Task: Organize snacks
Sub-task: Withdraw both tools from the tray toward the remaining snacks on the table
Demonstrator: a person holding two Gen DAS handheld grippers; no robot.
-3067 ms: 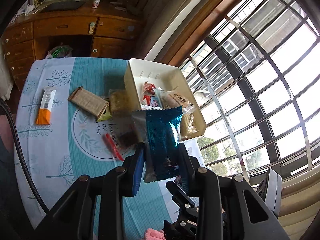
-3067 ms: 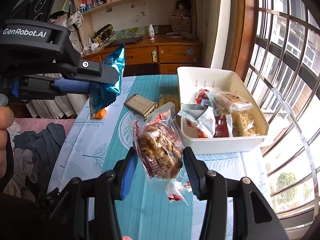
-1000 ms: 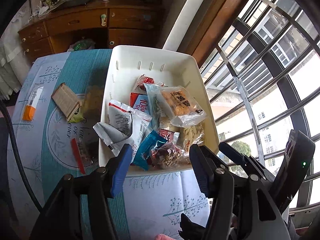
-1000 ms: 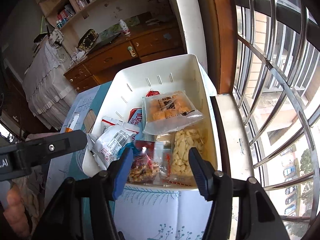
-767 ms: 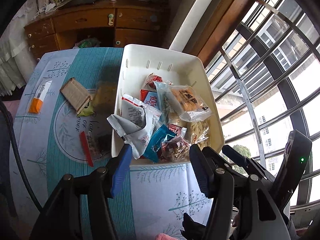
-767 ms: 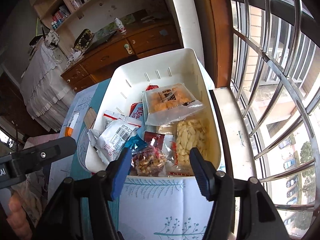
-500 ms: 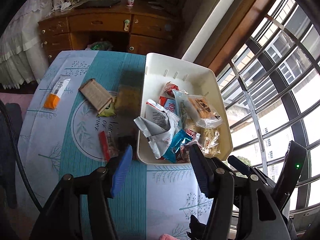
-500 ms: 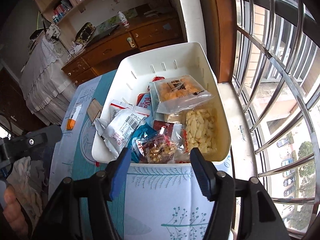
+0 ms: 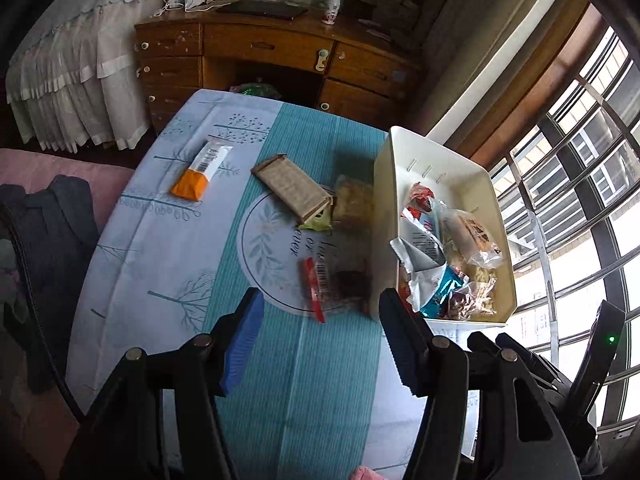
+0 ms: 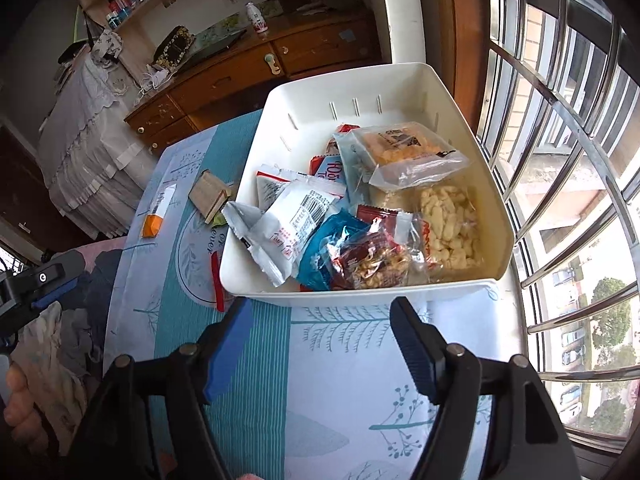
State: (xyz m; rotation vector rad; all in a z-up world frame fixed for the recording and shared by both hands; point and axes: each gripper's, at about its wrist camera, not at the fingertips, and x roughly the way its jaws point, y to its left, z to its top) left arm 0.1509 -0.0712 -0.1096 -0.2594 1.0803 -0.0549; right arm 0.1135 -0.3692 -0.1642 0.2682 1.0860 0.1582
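Both claws have drawn back from the white bin: left claw parted, empty; right claw just widened, empty, bin at twelve o'clock.

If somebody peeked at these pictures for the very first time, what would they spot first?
Probably the white plastic bin by the barred window, heaped with crinkly snack packets; a shiny blue packet lies near its front edge. Next, the snacks left on the teal and pale blue tablecloth: an orange and white bar far off to the left and a flat brown cracker pack nearer the bin. Both black claws with blue pads, left and right, stand empty.
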